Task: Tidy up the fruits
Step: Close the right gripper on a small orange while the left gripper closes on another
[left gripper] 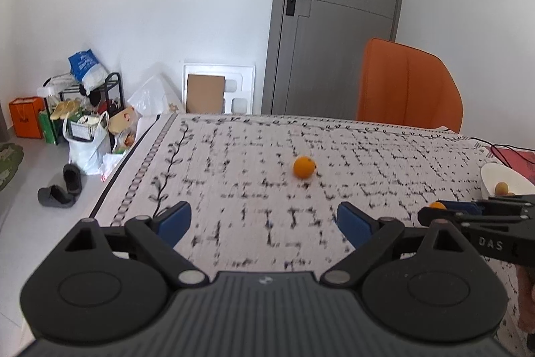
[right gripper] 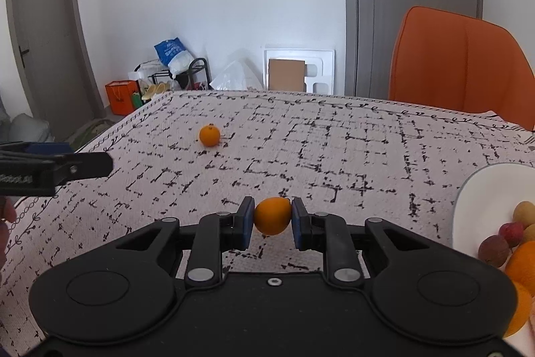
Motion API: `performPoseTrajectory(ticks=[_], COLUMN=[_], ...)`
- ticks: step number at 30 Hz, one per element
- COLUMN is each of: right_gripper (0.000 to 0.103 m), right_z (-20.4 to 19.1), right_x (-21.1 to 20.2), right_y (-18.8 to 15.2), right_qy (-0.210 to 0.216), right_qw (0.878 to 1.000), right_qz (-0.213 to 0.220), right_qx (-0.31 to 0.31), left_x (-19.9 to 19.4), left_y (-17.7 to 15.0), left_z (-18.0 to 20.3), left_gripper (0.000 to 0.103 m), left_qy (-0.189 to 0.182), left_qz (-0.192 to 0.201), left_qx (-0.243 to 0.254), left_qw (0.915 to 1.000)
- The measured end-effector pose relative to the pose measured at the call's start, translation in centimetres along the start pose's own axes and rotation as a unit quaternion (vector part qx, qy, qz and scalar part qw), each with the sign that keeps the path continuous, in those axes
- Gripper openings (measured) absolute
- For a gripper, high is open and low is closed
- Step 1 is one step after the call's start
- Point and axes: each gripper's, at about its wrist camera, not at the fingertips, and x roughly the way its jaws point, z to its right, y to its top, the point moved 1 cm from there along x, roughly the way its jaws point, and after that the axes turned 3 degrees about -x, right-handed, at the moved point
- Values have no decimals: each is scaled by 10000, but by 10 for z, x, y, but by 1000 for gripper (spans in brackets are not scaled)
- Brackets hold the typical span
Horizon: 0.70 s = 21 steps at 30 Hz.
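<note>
The right tongs (right gripper: pixel 271 219) pinch a small orange (right gripper: pixel 272 215) between their blue pads, just above the patterned bench (right gripper: pixel 334 149). The left tongs (left gripper: pixel 264 219) stand wide with nothing between them. A second orange (left gripper: pixel 304 167) lies alone farther back on the bench — well apart from both. The white bowl (right gripper: pixel 481 189) at the right edge holds more fruit.

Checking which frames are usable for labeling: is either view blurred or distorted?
Left wrist view: tablecloth print smeared by blur, orange soft. Right wrist view: sharp, held orange crisp. Both views: fisheye bends the door edges.
</note>
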Motion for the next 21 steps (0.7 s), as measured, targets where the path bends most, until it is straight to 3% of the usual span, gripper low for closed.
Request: performPoseTrajectory(ticks=[10,21], right_gripper=[22,22], right_z=[19,31], right_x=[-4,-5], right_y=[5,11], right_qy=[-132,-255], right_qw=[9998,9995], right_qz=[89,162], right_qx=[98,66], left_x=[26,64], left_y=[9,8], left_z=[19,39], left_gripper=[79,56], left_qy=[-148,-127], left_qz=[15,-69], left_qx=[137,102], left_qw=[9998,9998])
